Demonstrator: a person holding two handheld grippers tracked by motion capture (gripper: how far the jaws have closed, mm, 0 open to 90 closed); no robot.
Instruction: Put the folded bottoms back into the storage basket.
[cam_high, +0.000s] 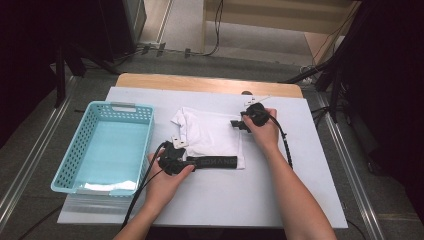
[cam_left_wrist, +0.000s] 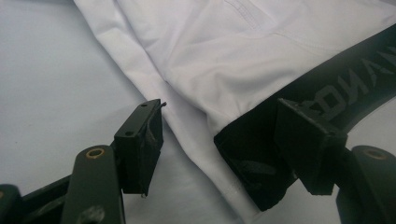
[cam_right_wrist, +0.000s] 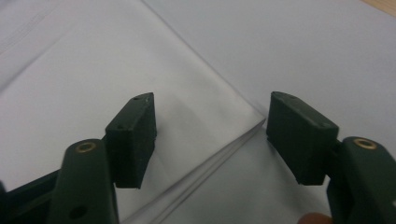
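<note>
Two claws, left claw (cam_high: 186, 161) and right claw (cam_high: 239, 123), gape apart around the folded white shirt's (cam_high: 212, 134) edges, grasping nothing. Next, I think, both must pinch and lift it toward the blue basket (cam_high: 75, 160).

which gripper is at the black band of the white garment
The left gripper, at the garment's near corner: the black band lies between its open jaws. The right gripper straddles a plain white folded edge at the far corner.

White garment (cam_high: 210, 134) w/ black band (cam_high: 215, 162)
</note>
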